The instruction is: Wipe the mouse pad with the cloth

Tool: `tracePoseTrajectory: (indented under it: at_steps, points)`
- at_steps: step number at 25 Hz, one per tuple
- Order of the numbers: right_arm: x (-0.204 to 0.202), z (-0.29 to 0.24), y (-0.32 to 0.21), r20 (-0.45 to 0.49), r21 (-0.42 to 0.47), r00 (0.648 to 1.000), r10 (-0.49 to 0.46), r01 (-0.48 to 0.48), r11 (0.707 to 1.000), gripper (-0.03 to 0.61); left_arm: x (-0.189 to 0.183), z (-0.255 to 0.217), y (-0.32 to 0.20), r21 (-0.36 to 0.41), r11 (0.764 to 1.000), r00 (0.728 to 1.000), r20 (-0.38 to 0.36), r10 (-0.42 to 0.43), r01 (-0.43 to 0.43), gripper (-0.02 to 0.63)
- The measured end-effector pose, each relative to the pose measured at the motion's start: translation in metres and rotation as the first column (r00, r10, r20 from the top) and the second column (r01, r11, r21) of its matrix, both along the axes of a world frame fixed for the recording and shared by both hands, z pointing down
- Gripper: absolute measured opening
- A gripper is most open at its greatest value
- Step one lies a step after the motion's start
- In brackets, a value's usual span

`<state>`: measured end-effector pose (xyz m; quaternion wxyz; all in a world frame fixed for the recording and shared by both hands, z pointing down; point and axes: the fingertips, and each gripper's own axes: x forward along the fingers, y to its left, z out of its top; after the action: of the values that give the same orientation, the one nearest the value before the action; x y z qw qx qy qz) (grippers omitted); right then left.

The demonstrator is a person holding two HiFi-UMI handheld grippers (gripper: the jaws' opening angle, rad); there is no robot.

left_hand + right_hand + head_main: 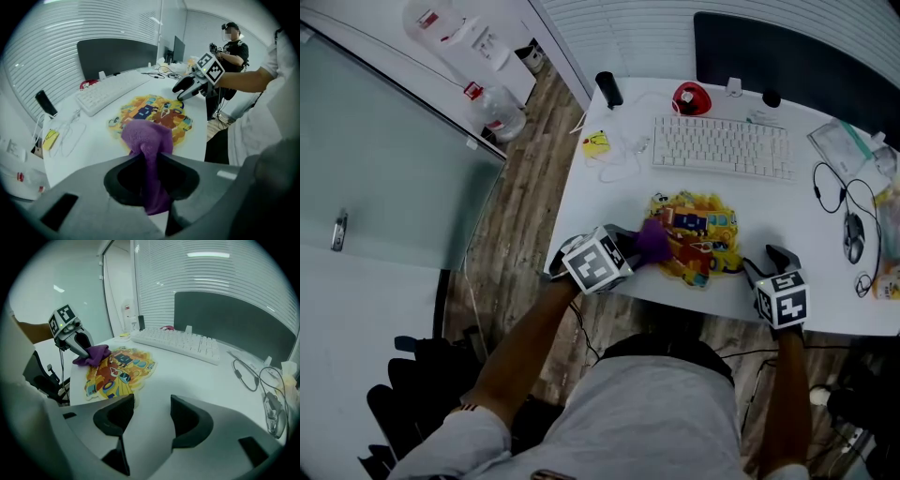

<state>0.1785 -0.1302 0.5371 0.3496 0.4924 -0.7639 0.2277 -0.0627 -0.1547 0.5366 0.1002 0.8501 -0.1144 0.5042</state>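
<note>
At the table point(797, 211) edge, cloth point(653, 241) on mouse pad point(701, 232)
Left tongs point(639, 246) clamp the cloth at its left rim; right tongs point(761, 262) gape empty by the right corner

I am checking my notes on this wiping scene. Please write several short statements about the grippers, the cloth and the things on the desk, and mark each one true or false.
1. The left gripper is shut on the purple cloth. True.
2. The right gripper grips the mouse pad. False: its jaws stand apart with nothing between them, beside the pad.
3. The cloth meets the pad at its left side in the head view. True.
4. The keyboard lies on the mouse pad. False: it lies beyond the pad, apart from it.
5. The mouse sits on the pad. False: it lies on the table, well to the pad's right.
</note>
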Motion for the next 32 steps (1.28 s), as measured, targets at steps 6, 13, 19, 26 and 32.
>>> tracePoseTrajectory:
  at_steps: [6, 13, 19, 26, 32]
  points:
    - [0.001, 0.001, -0.001, -0.002, -0.003, 1.000, 0.004, -0.004, 1.000, 0.221, -0.028, -0.001, -0.010, -0.005, 0.997, 0.997, -0.003, -0.071, 0.071, 0.078]
    - [-0.001, -0.009, -0.001, -0.012, 0.029, 1.000, 0.006, -0.006, 1.000, 0.221, -0.023, -0.016, -0.008, 0.034, 0.996, 0.995, -0.060, -0.085, 0.087, 0.078]
    - [-0.011, -0.051, -0.003, 0.018, 0.136, 1.000, 0.001, -0.003, 0.991, 0.221, 0.006, -0.060, -0.009, 0.089, 0.987, 0.962, -0.250, -0.109, 0.135, 0.078]
    - [-0.021, -0.106, -0.004, 0.073, 0.258, 0.997, 0.007, -0.025, 0.966, 0.219, 0.031, -0.109, -0.010, 0.162, 0.975, 0.918, -0.388, -0.081, 0.155, 0.078]
    - [-0.033, -0.155, 0.001, 0.152, 0.387, 0.988, -0.006, -0.054, 0.920, 0.202, 0.048, -0.164, -0.009, 0.223, 0.949, 0.813, -0.580, -0.056, 0.224, 0.078]
